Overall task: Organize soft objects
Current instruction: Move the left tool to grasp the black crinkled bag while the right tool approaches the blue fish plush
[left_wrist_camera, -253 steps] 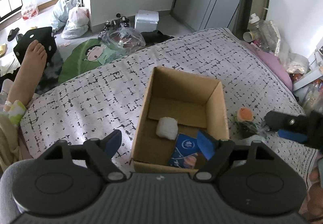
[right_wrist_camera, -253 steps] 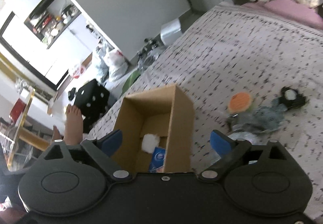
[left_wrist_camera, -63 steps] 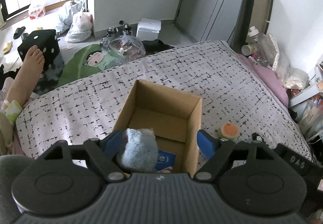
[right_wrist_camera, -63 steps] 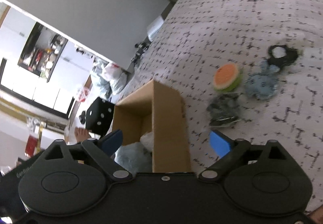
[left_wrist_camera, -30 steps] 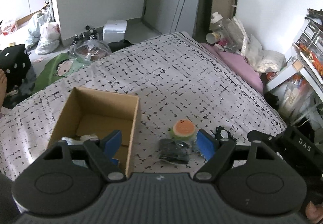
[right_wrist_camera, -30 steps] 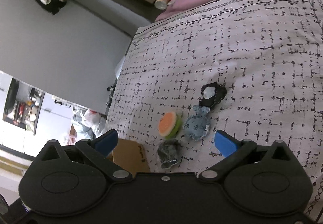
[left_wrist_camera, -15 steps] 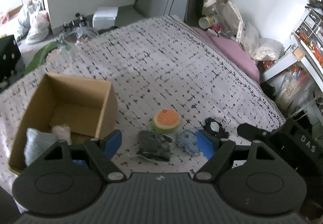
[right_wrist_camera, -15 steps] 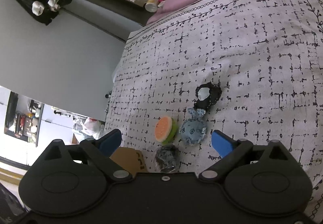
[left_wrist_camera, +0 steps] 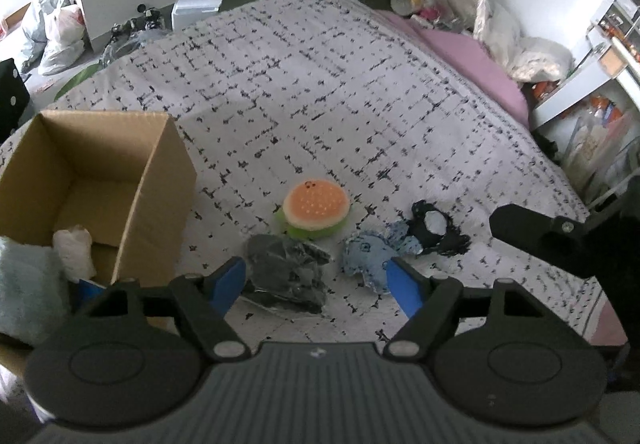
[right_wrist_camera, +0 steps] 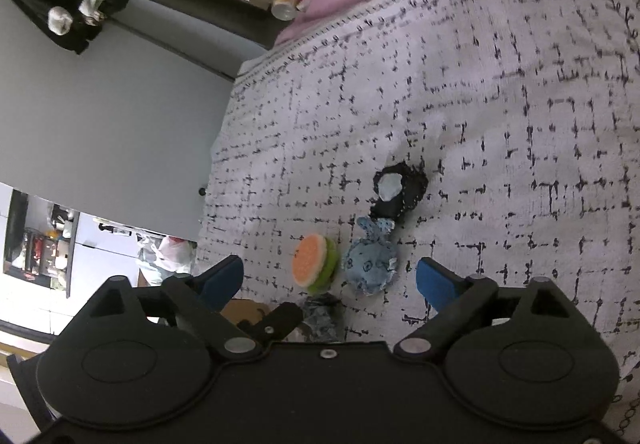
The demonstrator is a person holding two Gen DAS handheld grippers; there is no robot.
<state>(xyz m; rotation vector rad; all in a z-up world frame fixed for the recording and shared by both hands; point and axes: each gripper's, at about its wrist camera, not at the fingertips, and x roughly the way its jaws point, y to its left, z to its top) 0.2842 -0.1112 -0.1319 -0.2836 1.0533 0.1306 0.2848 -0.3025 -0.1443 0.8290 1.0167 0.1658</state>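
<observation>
Several soft toys lie together on the patterned bedspread (left_wrist_camera: 320,91): an orange-and-green burger plush (left_wrist_camera: 315,209), a dark grey bundle (left_wrist_camera: 286,278), a light blue plush (left_wrist_camera: 368,262) and a black-and-white plush (left_wrist_camera: 434,228). My left gripper (left_wrist_camera: 316,286) is open and empty, just above the grey bundle. My right gripper (right_wrist_camera: 330,280) is open and empty, above the burger (right_wrist_camera: 314,264) and the blue plush (right_wrist_camera: 370,262); it also shows at the right of the left wrist view (left_wrist_camera: 560,240). The cardboard box (left_wrist_camera: 160,163) at left holds a pale blue plush (left_wrist_camera: 28,284) and a white roll (left_wrist_camera: 74,252).
A pink pillow (left_wrist_camera: 472,59), bottles and bags lie along the bed's far right edge. Shelves with clutter (left_wrist_camera: 600,83) stand to the right. Bags and a white box (left_wrist_camera: 198,5) sit on the floor beyond the bed.
The pale blue plush that my left gripper held now lies in the box. Both grippers have moved right and closer to the toys on the bedspread.
</observation>
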